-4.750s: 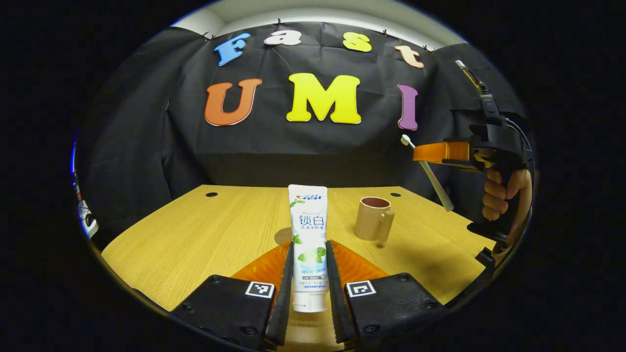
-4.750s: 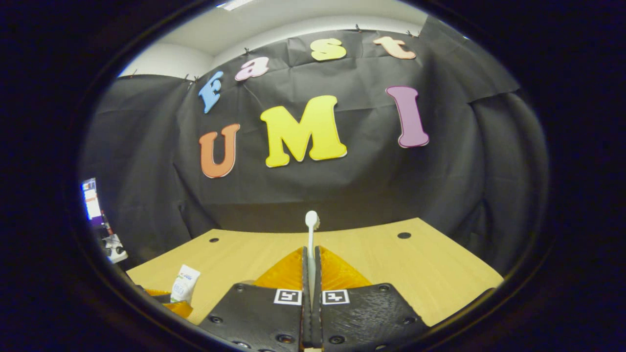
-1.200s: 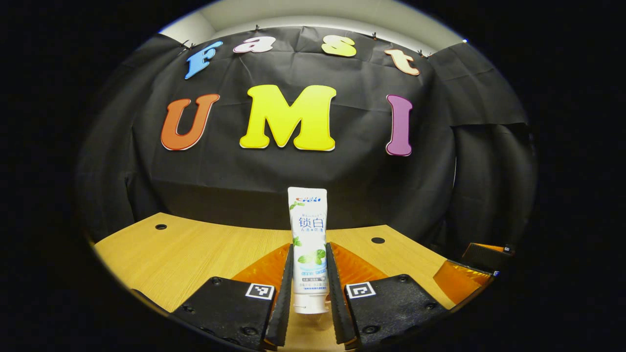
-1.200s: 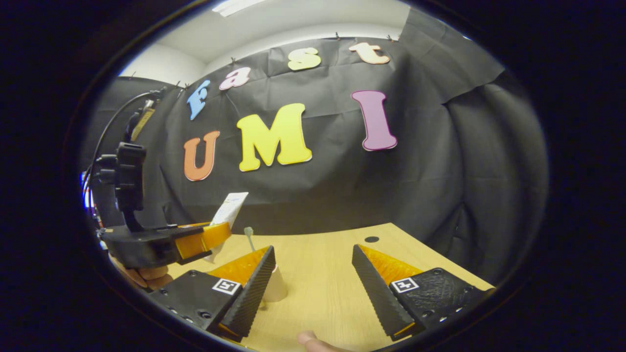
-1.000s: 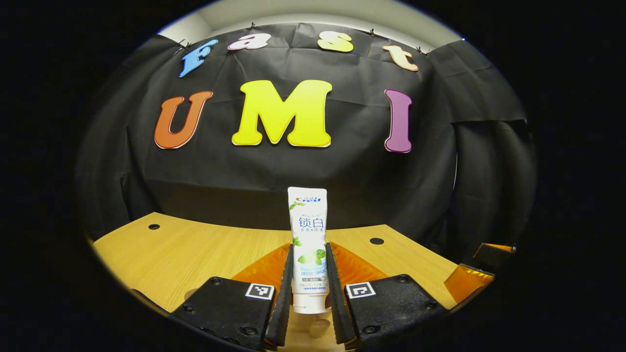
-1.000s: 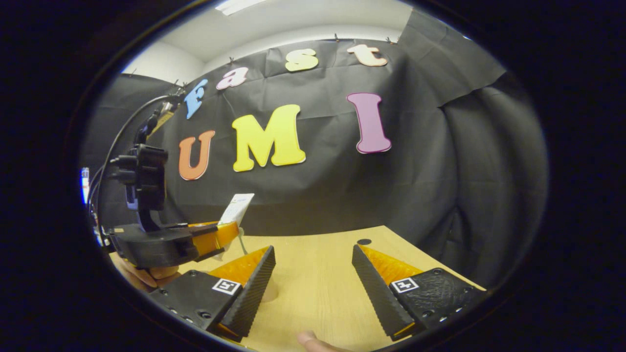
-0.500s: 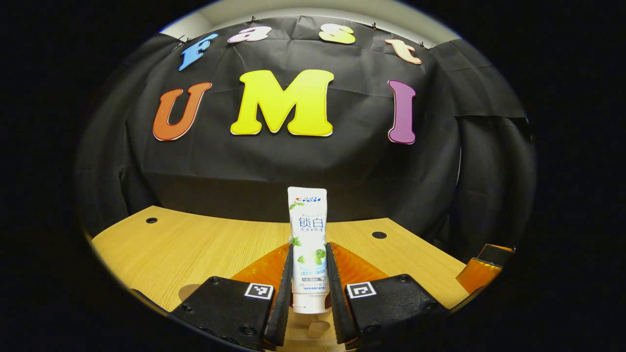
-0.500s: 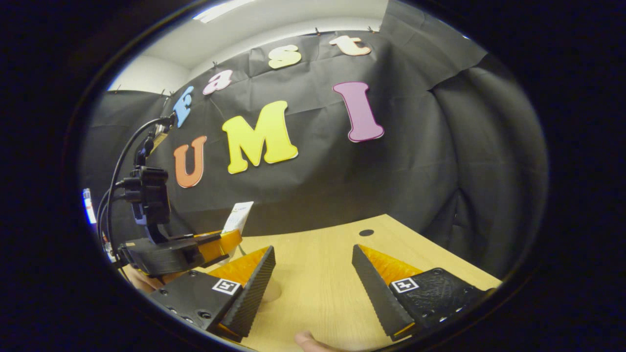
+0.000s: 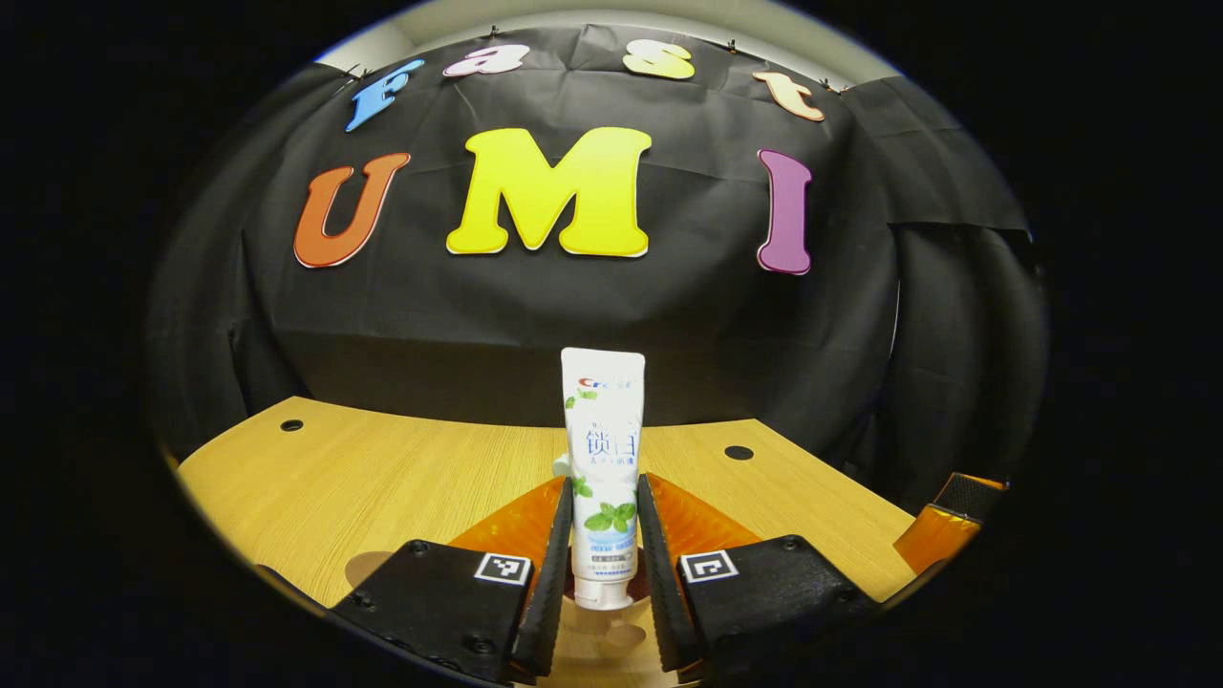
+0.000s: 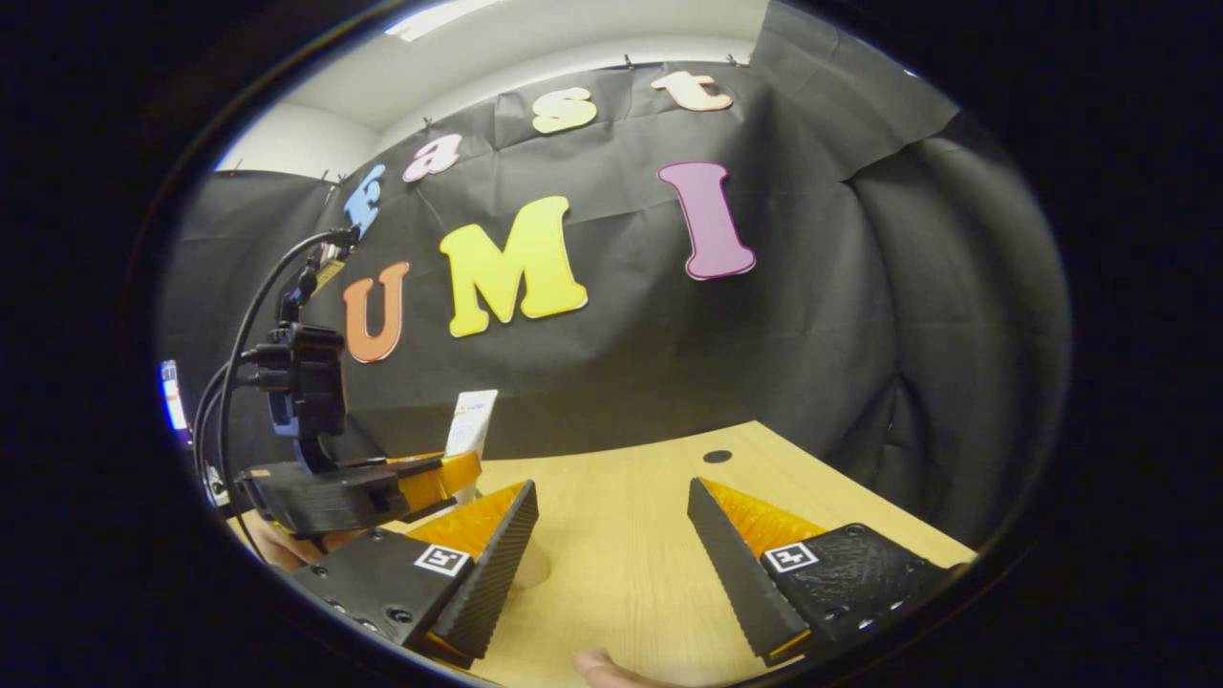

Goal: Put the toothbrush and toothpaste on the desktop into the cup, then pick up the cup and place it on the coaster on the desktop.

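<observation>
The left tongs (image 9: 605,564) are closed on the toothpaste (image 9: 602,468), both fingers pressing the lower body of the tube, which stands upright with its cap end down and its crimped end up. In the left gripper view, a pale rounded form just under the cap is probably the cup's rim, though too little of it shows to be certain. In the right gripper view the same tongs (image 10: 449,475) hold the tube (image 10: 471,420) above the cup (image 10: 528,569), whose wall shows partly behind the near finger of the right tongs (image 10: 611,564). Those stand wide open, holding nothing, low over the worktop (image 10: 621,516). The toothbrush cannot be made out with confidence; a small pale tip beside the tube in the left gripper view may be its head. A round tan patch at the lower left of that view (image 9: 368,571) may be the coaster, but this cannot be confirmed. Judged step in hand: lowering the toothpaste into the cup. To do it well, the cap should be centred over the mouth, the tube kept vertical, and lowered until the cap is well inside before the fingers part. Release should be gradual so the tube leans against the rim rather than tipping the cup. The open right tongs are placed close enough to steady the cup if it shifts.
</observation>
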A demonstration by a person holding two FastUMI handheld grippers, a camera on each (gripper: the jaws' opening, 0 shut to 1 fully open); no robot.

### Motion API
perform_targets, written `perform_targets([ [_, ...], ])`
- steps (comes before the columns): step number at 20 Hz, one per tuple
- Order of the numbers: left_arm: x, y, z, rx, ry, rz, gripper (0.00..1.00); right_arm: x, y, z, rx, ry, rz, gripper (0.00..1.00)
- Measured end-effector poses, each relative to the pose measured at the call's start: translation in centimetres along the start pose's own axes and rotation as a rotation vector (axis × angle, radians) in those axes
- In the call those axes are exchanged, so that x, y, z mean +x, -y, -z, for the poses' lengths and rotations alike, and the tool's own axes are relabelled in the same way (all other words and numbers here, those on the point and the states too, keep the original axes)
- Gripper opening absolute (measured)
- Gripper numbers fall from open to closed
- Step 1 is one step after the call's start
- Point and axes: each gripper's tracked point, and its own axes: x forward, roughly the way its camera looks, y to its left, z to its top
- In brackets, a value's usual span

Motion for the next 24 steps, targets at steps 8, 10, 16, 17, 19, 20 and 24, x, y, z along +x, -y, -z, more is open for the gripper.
perform_targets([
  [8,-1.7,0.4,-1.4,0.028,0.034,0.019,0.43,0.0,-0.6,0.5,-0.016,-0.020,-0.004,0.95],
  [10,-2.4,0.5,-1.5,0.004,0.036,0.035,0.43,-0.2,-1.2,1.0,-0.023,-0.033,-0.008,0.96],
  [16,-5.7,-0.7,-2.1,0.004,0.048,0.036,0.63,-0.8,-1.9,2.2,-0.070,-0.068,0.032,0.96],
  [17,-6.3,-0.9,-1.9,0.015,0.048,0.040,0.65,-1.0,-2.5,2.5,-0.084,-0.072,0.030,0.92],
  [19,-7.3,-2.0,-1.9,0.033,0.051,0.024,0.74,-1.4,-3.6,2.8,-0.101,-0.081,0.018,0.96],
  [20,-7.9,-2.8,-1.7,0.036,0.049,0.007,0.92,-1.6,-4.2,3.0,-0.108,-0.082,0.012,0.92],
  [24,-9.7,-4.7,-0.9,0.027,0.020,-0.022,0.94,-2.4,-6.0,2.8,-0.119,-0.085,-0.006,0.96],
])
